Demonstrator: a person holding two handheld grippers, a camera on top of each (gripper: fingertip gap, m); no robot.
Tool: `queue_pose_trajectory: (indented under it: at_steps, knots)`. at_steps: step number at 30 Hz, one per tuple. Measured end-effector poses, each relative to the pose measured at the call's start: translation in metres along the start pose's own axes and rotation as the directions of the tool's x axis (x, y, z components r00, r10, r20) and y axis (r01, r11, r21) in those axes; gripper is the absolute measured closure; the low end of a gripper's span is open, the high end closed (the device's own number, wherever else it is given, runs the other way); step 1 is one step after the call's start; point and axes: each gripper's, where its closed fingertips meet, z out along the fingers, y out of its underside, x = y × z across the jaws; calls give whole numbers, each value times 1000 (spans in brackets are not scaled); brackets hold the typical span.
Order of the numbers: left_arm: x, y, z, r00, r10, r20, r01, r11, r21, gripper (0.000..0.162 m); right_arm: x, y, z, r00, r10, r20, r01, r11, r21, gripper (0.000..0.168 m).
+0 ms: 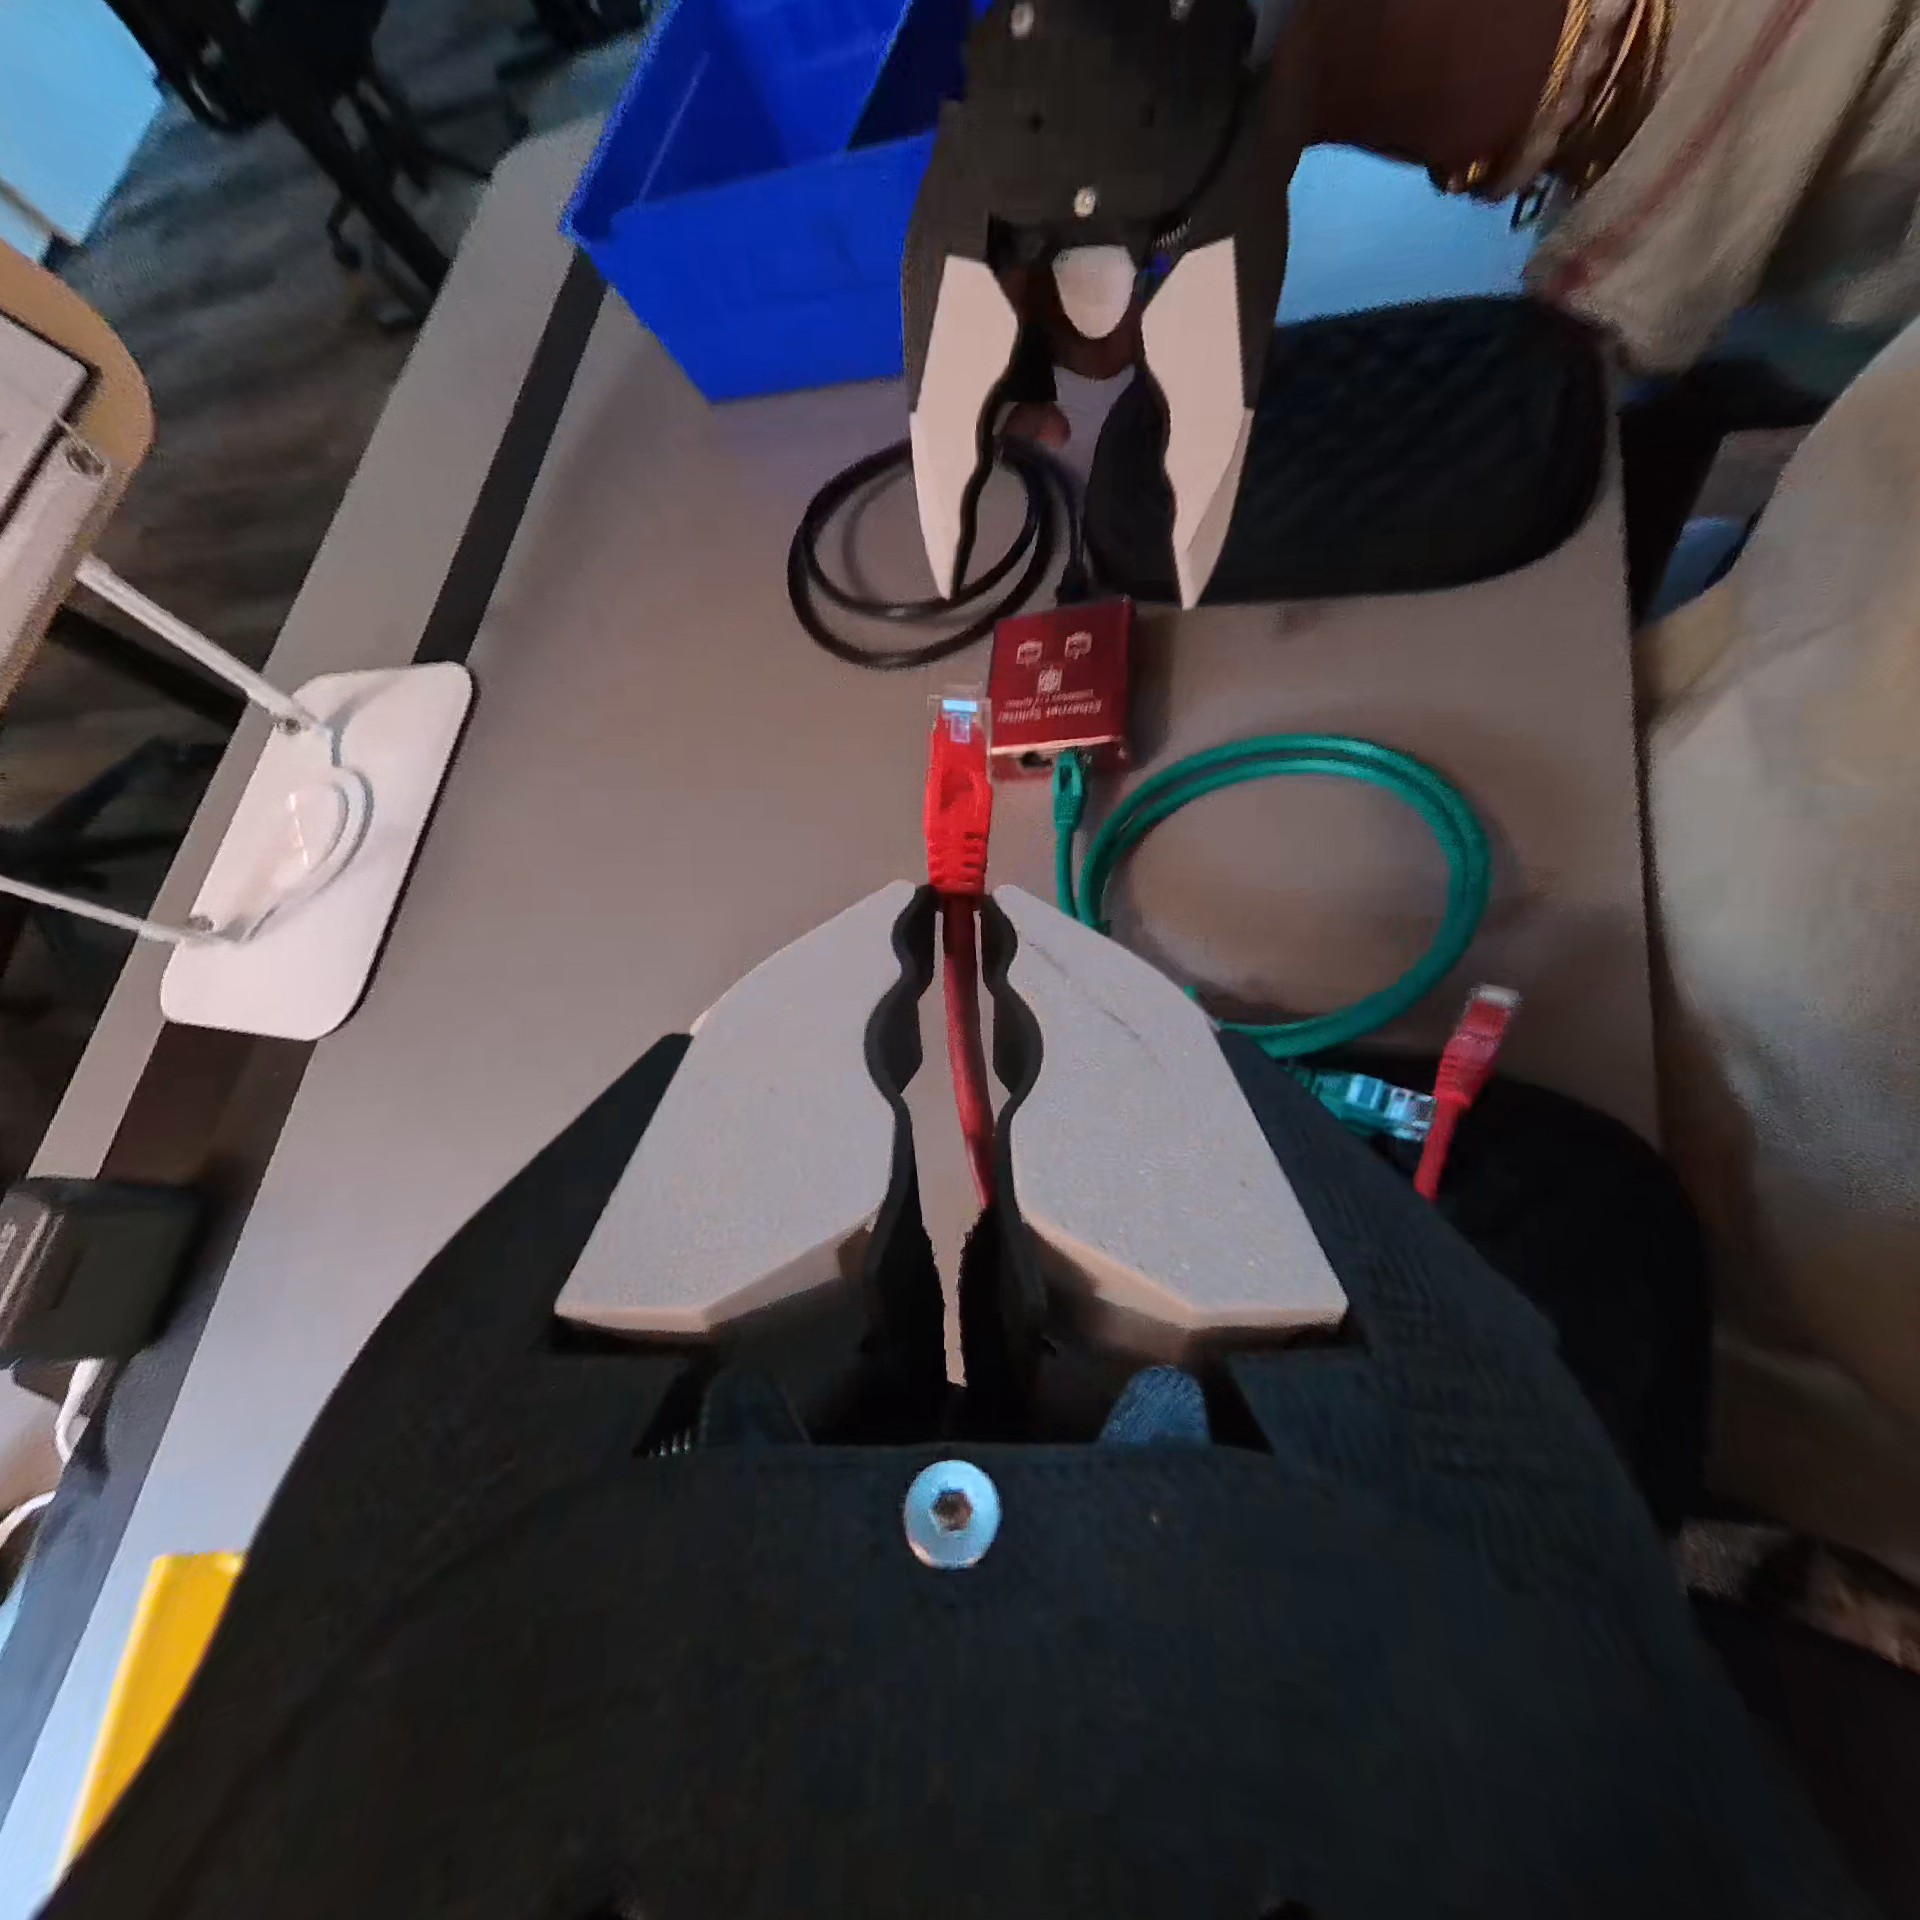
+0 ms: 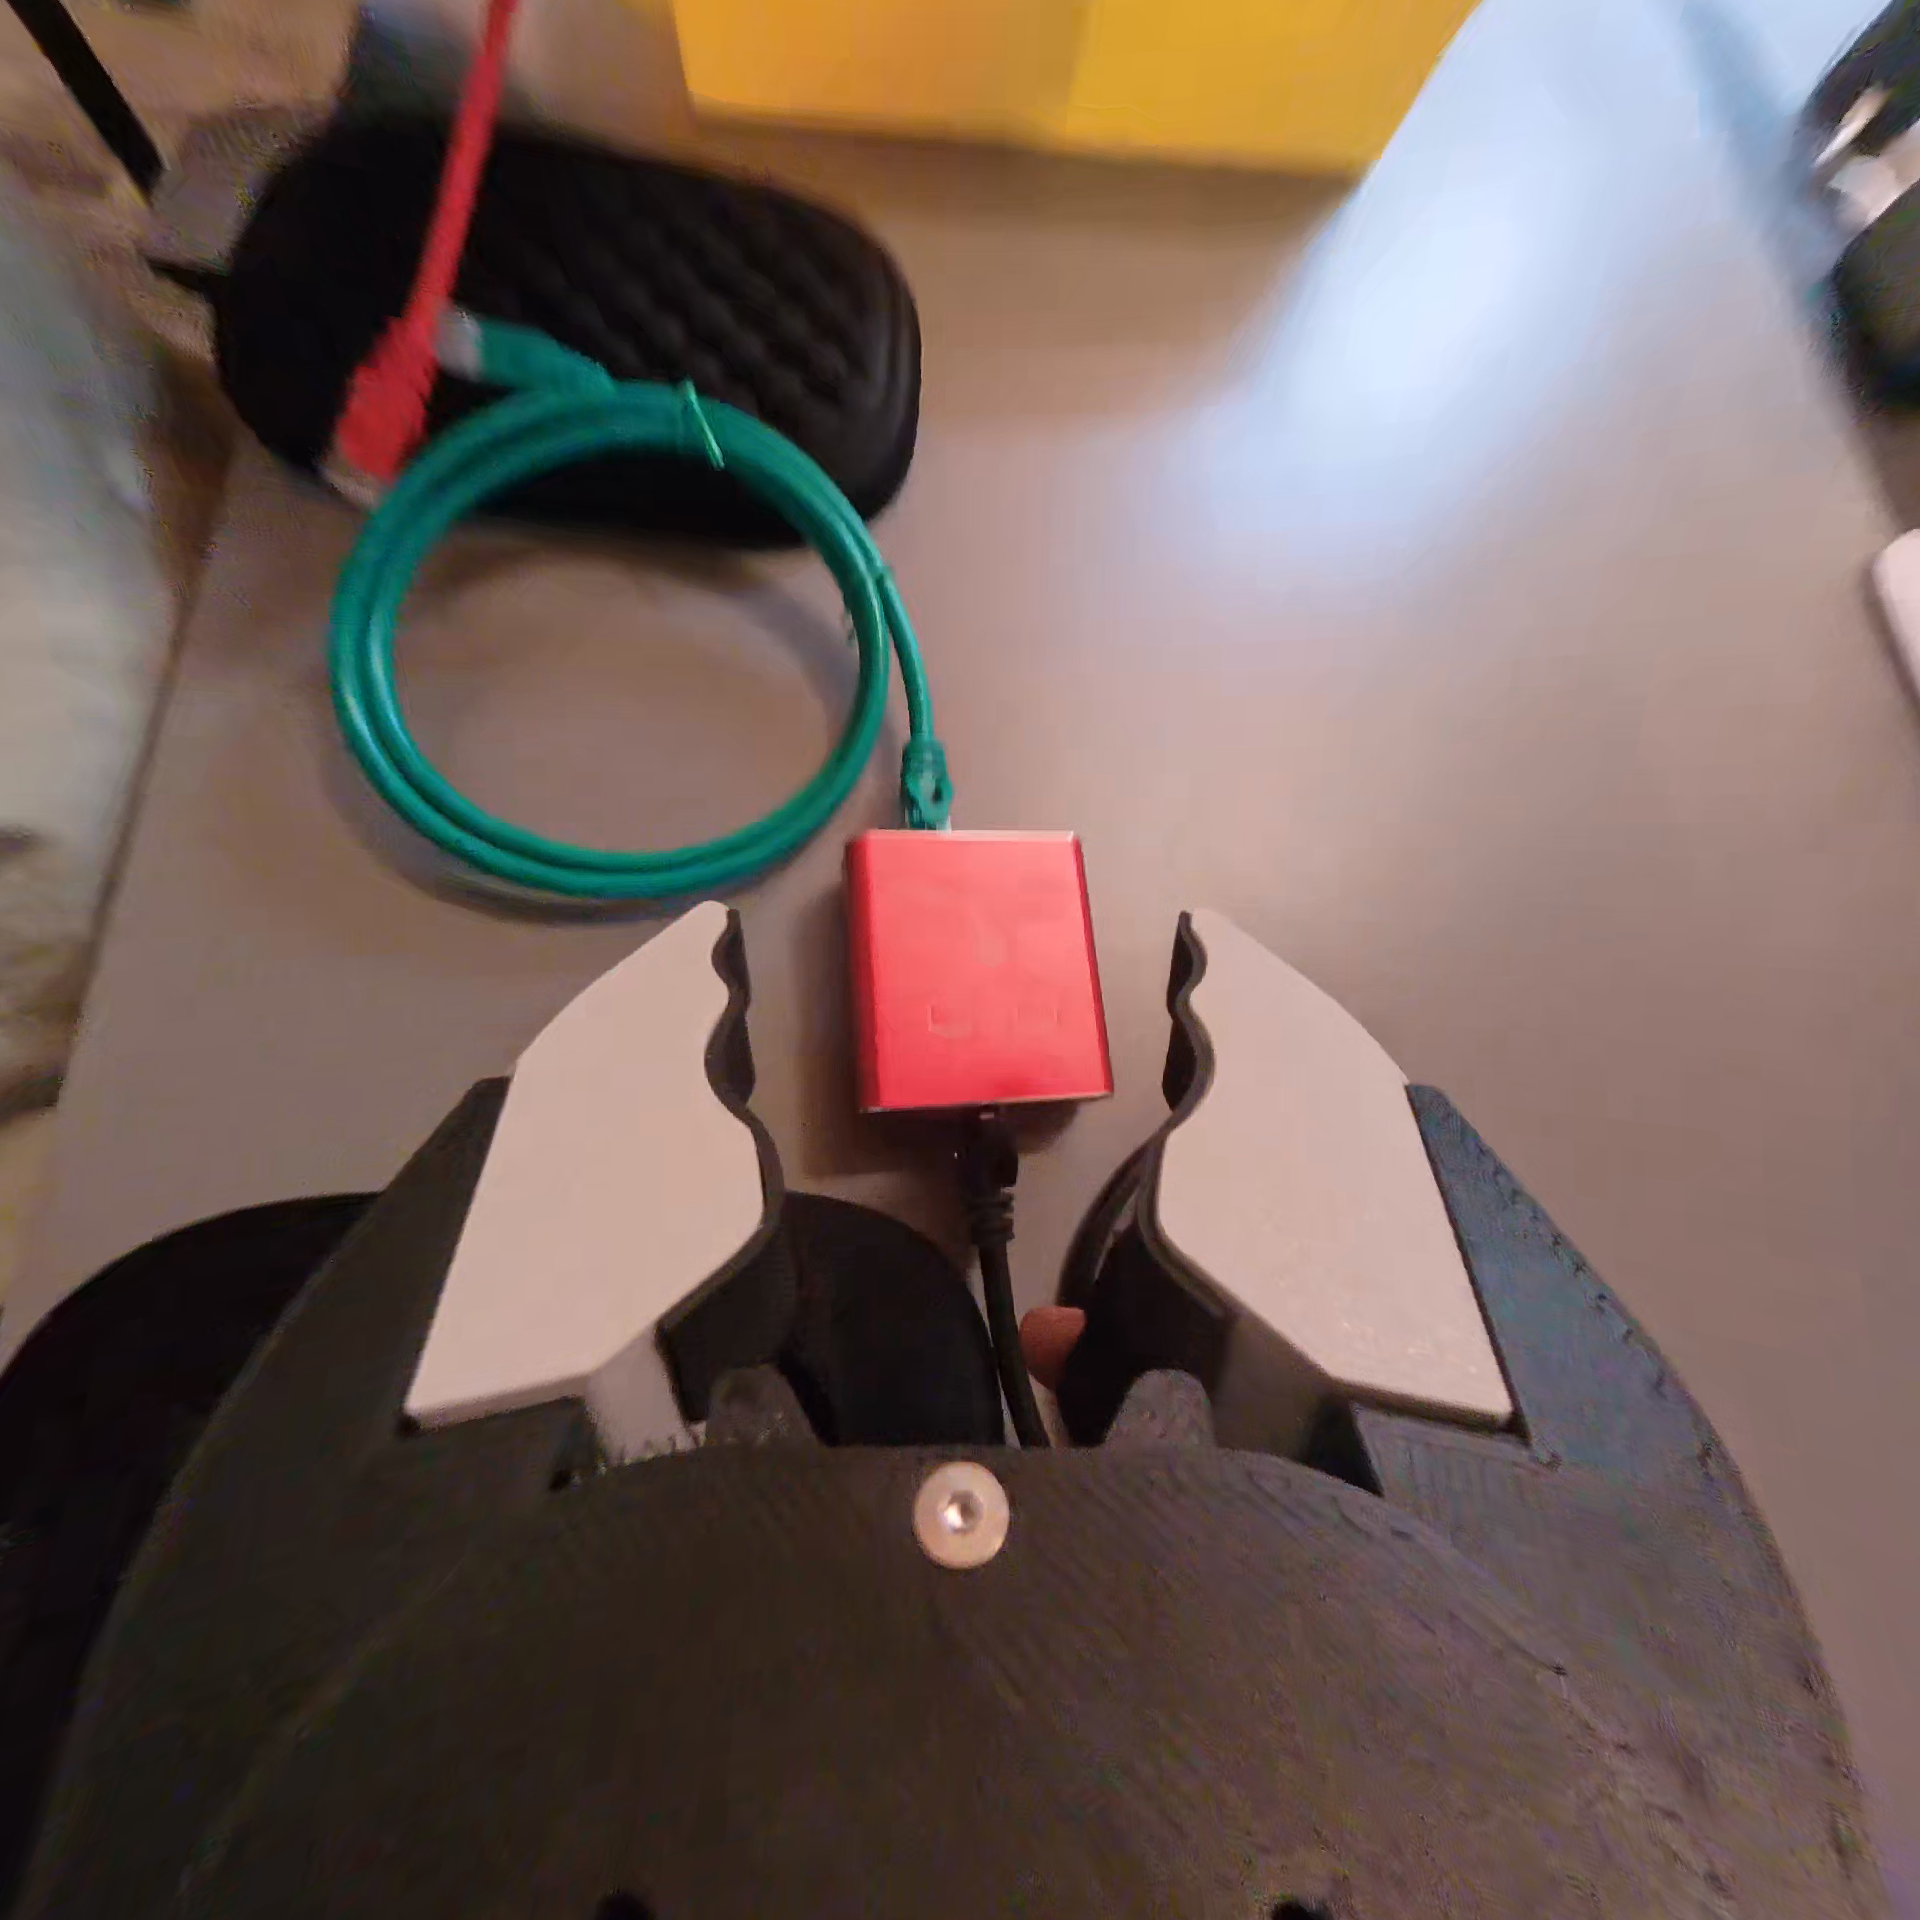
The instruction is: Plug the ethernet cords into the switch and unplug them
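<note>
Left hand-held gripper (image 1: 954, 894) pinches the red cord (image 1: 957, 805), plug short of the red switch (image 1: 1060, 691) on the tabletop (image 1: 644, 582). Right hand-held gripper (image 2: 958, 920) spread astride the switch; green cord (image 2: 623, 665) plugged in. Port detail blurred.

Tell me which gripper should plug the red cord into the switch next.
Left. The left gripper is shut on the red cord, its plug aimed near the switch. The right gripper is open, straddling the switch, likely to steady it.

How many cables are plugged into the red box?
2. The green cable enters the red box on its far end, the black cable on its near end; other ports may be hidden.
</note>
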Motion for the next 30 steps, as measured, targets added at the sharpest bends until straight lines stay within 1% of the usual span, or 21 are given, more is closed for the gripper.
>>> queue_pose_trajectory:
  at_steps: [4,7,8,10,12,16,18,21,24,28,30]
  knots:
    - [5,13,24,998,-4,-66,0,998,-60,153,1,30,28,996,41,76,-28,985,-168,86]
    - [7,23,40,994,-40,-106,31,996,-87,153,3,37,42,994,31,102,-10,981,-194,89]
    - [6,26,44,992,-63,-111,52,994,-97,153,3,40,45,993,32,114,-8,979,-204,95]
    - [4,35,53,987,-110,-114,94,986,-136,153,1,39,48,989,37,140,-10,983,-185,99]
    - [2,42,62,985,-132,-112,113,981,-160,153,0,37,48,990,-13,141,35,988,-153,99]
    - [9,44,82,980,-129,-149,104,981,-166,153,2,12,36,994,-23,102,18,999,46,99]
    - [12,38,91,976,-149,-160,128,983,-134,154,4,2,31,997,-12,70,5,996,94,100]
    - [11,41,100,981,-146,-124,125,978,-166,153,0,-1,32,999,-20,44,17,998,56,100]
    - [12,46,106,986,-126,-107,102,973,-206,153,-5,-8,32,999,-25,48,22,998,67,100]
    - [15,39,105,985,-112,-130,89,981,-173,153,-6,-10,33,998,-56,25,55,998,44,100]
    - [17,36,102,983,-91,-158,69,988,-140,153,-7,-12,32,998,-62,18,61,996,65,100]
